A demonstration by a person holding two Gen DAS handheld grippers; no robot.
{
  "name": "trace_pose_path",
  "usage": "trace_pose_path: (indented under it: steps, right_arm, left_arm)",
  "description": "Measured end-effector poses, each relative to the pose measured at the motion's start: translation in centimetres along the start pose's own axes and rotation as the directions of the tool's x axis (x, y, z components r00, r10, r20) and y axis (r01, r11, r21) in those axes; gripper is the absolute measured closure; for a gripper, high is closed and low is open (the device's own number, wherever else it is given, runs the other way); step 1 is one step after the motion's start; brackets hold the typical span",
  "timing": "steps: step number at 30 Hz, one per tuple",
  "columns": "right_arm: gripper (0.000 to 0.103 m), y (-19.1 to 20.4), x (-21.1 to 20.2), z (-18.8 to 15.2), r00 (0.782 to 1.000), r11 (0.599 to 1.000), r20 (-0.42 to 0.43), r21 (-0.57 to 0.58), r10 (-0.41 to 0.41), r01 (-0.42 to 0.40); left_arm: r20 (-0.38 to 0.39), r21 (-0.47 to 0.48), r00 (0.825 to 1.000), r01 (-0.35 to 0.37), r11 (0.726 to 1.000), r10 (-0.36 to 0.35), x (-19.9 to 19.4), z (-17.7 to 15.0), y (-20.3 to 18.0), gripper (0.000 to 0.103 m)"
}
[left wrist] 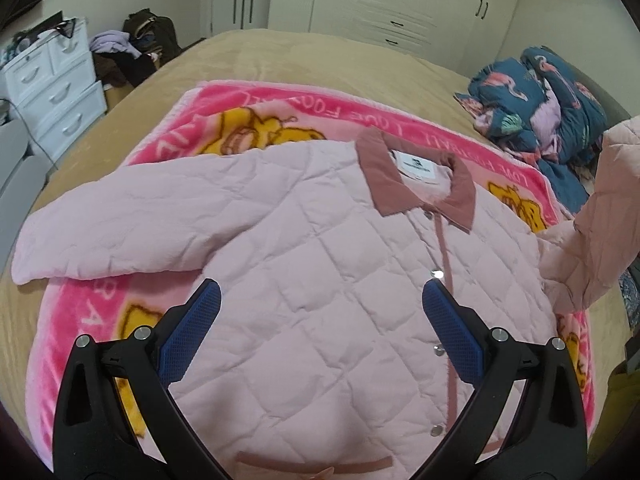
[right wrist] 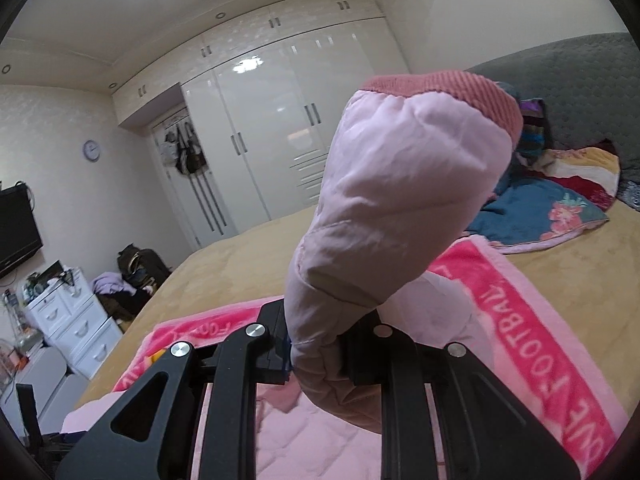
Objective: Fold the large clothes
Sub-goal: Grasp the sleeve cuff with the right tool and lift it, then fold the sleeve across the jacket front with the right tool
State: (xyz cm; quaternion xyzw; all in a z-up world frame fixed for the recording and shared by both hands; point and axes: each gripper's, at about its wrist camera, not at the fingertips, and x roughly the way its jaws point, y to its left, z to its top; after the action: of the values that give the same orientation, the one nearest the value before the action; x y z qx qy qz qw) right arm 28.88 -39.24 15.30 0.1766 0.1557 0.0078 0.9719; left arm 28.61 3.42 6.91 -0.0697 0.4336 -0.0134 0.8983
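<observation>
- On the pink cartoon blanket (left wrist: 256, 96) spread over the tan bed (left wrist: 280, 52), the quilted pink jacket (left wrist: 312, 264) lies front up, snaps closed, collar (left wrist: 380, 172) toward the wardrobe (left wrist: 384, 0).
- One sleeve (left wrist: 108, 232) lies flat across the blanket; the other sleeve (right wrist: 400, 200) is lifted, pinched near its ribbed cuff (right wrist: 452, 88) by the right gripper (right wrist: 320, 344), jaws pressed together on the fabric.
- The left gripper (left wrist: 322, 300) hangs spread above the jacket's chest, holding nothing.
- Risk, as I judge it: the puffy sleeve could slip from so small a pinch, or pulling it across could drag the body and skew the fold.
- The raised sleeve hides the right pads; the jacket's hem is cut off below.
</observation>
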Motion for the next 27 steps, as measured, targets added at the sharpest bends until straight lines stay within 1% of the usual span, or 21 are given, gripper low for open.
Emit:
trace_pose_path:
  steps: [2, 7, 10, 14, 20, 25, 27]
  right_arm:
    - [0.085, 1.2, 0.4, -0.4, 1.0, 1.0, -0.004, -0.018, 0.016, -0.016]
    - [0.085, 4.2, 1.5, -2.0, 0.998, 0.998, -0.035, -0.042, 0.052, -0.054]
    - [0.085, 7.0, 2.6, -3.2, 0.996, 0.995, -0.056, -0.06, 0.073, -0.076]
    - [0.085, 9.4, 3.8, -4.8, 0.992, 0.992, -0.086, -0.073, 0.096, -0.103]
    - [0.085, 12.4, 6.2, -8.0, 0.983, 0.988, -0.149, -0.091, 0.111, -0.125]
    - [0.085, 14.3, 8.0, -11.3, 0.973, 0.984, -0.204, -0.114, 0.11, -0.135]
    - [0.085, 14.9, 8.7, -12.7, 0.966, 0.983, -0.235, -0.119, 0.11, -0.141]
  left_arm:
    - [0.009, -0.001, 1.0, -0.002, 1.0, 0.002, -0.1, -0.1, 0.5, 0.008]
    - [0.0, -0.019, 1.0, 0.019, 1.0, -0.019, 0.0, -0.2, 1.6, 0.008]
    - [-0.002, -0.04, 0.999, 0.035, 0.999, -0.035, 0.2, -0.2, 2.5, 0.008]
    - [0.005, -0.064, 0.999, 0.053, 0.997, -0.053, 0.3, -0.4, 3.8, 0.008]
    - [-0.007, -0.109, 0.996, 0.083, 0.991, -0.085, 1.1, -0.4, 5.7, 0.008]
    - [-0.016, -0.125, 0.997, 0.075, 0.989, -0.077, 1.6, -0.7, 6.6, 0.008]
    - [-0.018, -0.127, 0.997, 0.067, 0.99, -0.07, 1.8, -0.8, 6.8, 0.008]
